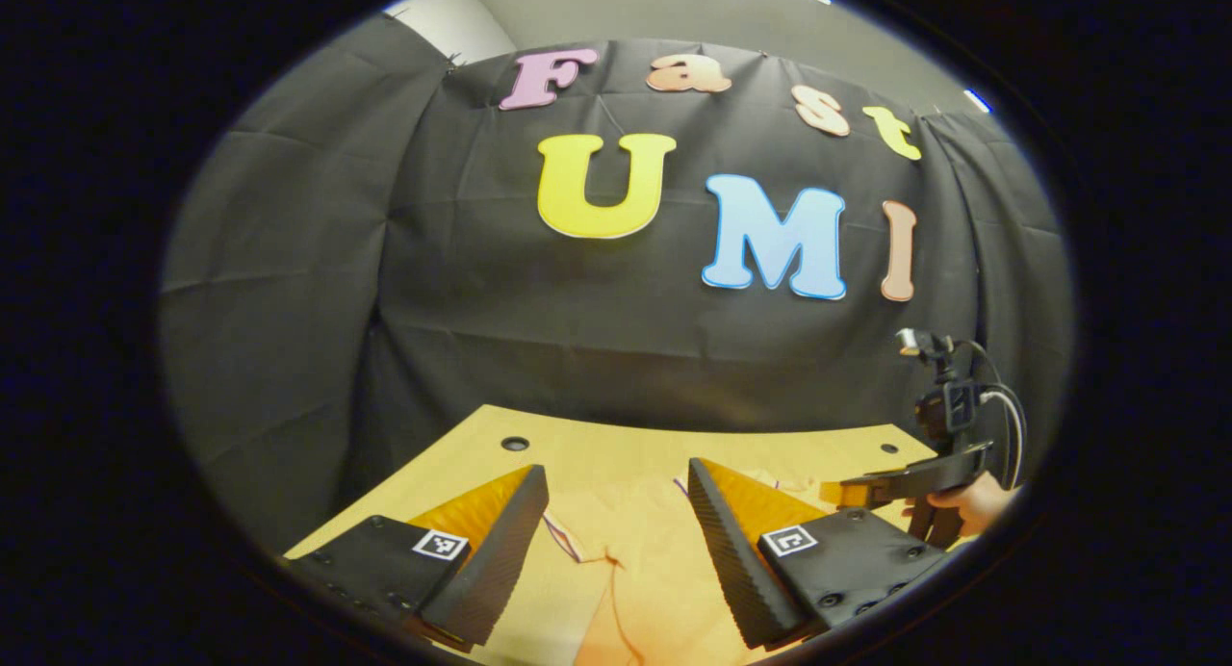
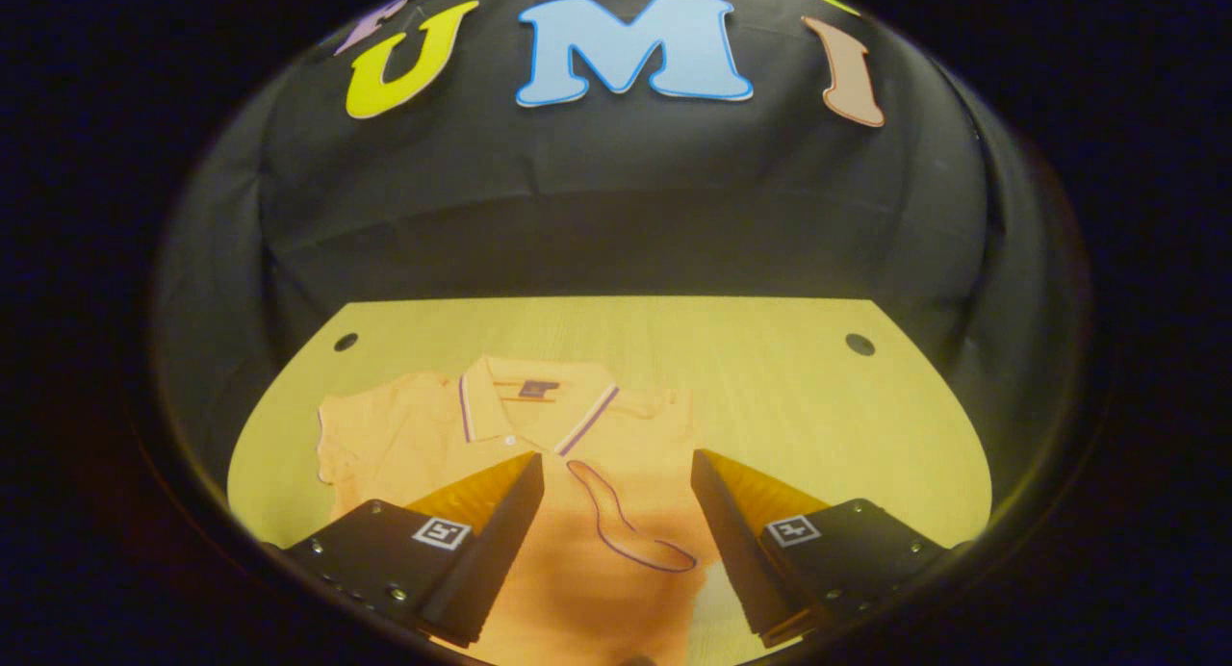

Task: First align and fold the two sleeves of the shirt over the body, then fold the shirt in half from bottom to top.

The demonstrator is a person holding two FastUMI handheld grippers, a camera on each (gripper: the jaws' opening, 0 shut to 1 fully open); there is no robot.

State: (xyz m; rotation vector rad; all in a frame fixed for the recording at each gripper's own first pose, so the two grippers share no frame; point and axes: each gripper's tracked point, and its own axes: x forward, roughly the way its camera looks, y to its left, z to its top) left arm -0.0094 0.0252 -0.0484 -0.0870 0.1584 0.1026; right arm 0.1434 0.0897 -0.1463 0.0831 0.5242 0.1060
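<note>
Left gripper view.
- Left tongs (image 1: 616,541): jaws wide apart, nothing between them, poised above the shirt.
- Shirt (image 1: 626,570): pale orange cloth lying on the counter (image 1: 577,445) directly under the tongs; a dark-piped edge runs beside the left finger. Which part of the shirt this is cannot be told.
- Right tongs (image 1: 847,493): off to the right of the shirt, over its far edge, held by a hand (image 1: 972,502). They show side-on, so whether the jaws stand wide or narrow cannot be told from here.

Right gripper view.
- Right tongs (image 2: 616,541): jaws wide apart, empty, hanging over the shirt's chest.
- Shirt (image 2: 500,435): polo, lying flat, collar (image 2: 539,406) toward the booth wall. One sleeve (image 2: 356,425) is spread out left of the collar. A piped edge curves across the chest below the collar; it looks like the other sleeve already laid over the body, though that is a guess.

Risks.
- A grip taken too deep would catch both layers and drag the body, spoiling the alignment.
- The spread sleeve, lifted by one corner, could twist and land crooked.

Hidden or unclear.
- Hem and lower body are cut off behind the fingers.
- The shirt's right shoulder is hard to read.
</note>
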